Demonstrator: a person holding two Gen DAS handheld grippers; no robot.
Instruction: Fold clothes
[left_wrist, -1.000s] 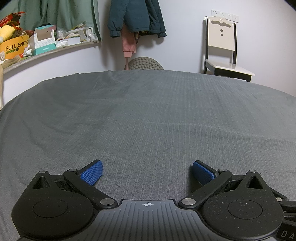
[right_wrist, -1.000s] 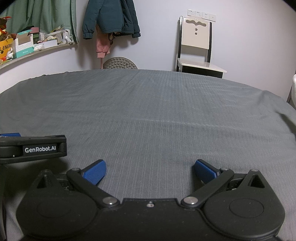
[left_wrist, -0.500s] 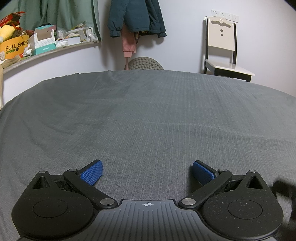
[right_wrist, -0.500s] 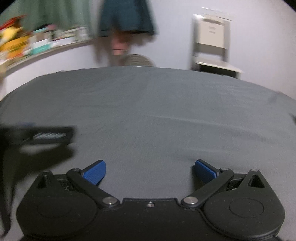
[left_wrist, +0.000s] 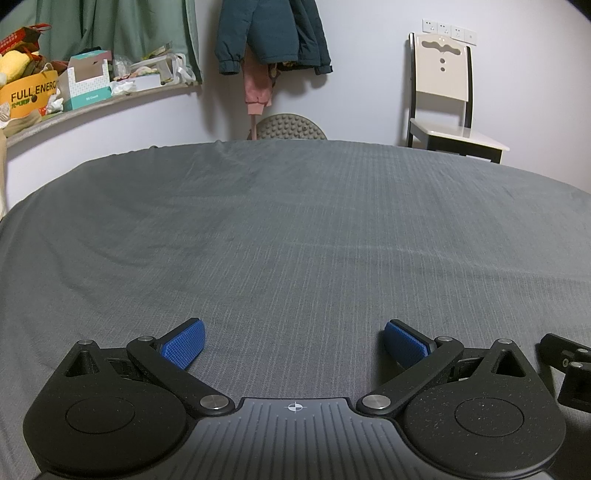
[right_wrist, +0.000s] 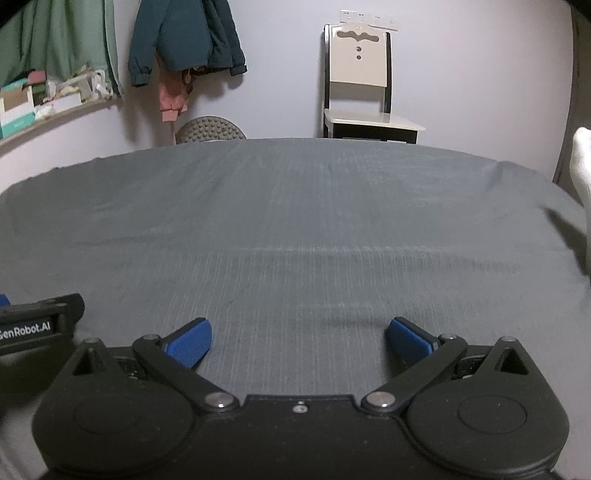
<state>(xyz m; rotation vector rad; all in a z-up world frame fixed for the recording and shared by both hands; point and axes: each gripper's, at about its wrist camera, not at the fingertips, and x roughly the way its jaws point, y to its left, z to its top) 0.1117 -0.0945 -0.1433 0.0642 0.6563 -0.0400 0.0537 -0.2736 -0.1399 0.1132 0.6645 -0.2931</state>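
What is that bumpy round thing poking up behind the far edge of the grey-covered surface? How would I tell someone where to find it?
Start at the wide grey cloth and follow it to its far edge by the pale wall. Under the hanging teal jacket and pink garment, a grey-brown dome rises just above the cloth. It alone is covered in small raised studs; the cream chair to its right is smooth.

both wrist views sit low and close over the grey bed sheet (left_wrist: 295, 229), facing the chair (right_wrist: 358, 77) and hung jackets (left_wrist: 269, 33).

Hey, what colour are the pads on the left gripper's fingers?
Blue pads with a fine grid texture, on black arms; clearest in the left wrist view.
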